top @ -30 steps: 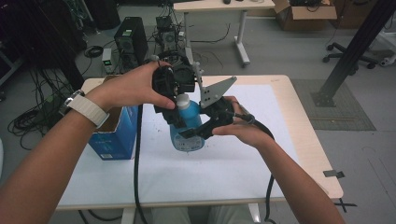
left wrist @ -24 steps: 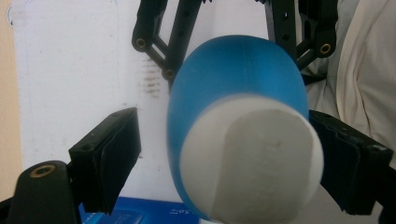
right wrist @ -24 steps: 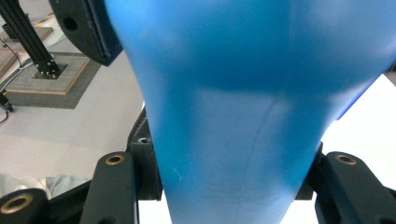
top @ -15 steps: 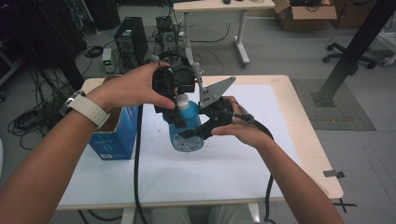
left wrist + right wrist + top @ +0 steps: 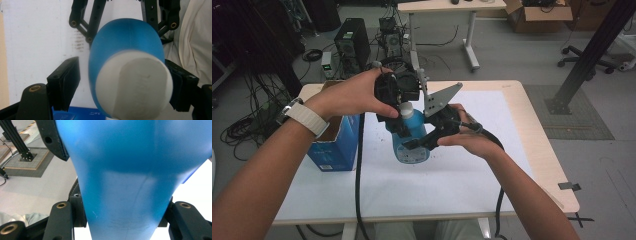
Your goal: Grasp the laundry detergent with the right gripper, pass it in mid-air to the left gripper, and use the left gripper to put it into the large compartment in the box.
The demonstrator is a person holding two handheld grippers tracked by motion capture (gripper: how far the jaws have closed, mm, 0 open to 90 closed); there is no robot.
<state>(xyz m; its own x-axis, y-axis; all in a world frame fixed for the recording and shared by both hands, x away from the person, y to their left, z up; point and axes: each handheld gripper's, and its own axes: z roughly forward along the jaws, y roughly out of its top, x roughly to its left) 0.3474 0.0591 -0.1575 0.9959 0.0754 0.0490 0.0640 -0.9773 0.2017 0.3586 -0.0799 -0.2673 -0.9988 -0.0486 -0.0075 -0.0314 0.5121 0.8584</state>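
The right claw (image 5: 414, 145) grips the blue bottle (image 5: 411, 135) by its body, one jaw on each side, and holds it up above the white worktop (image 5: 452, 190). The left claw (image 5: 399, 107) sits around the white cap (image 5: 133, 83). One jaw touches the cap and the other stands apart. Farther off, a blue box (image 5: 334, 142) stands on the worktop.

Blue plastic bottle (image 5: 412, 137), white cap (image 5: 405, 107) on top; roughly upright, held above white table mat (image 5: 472, 170), label side toward camera.
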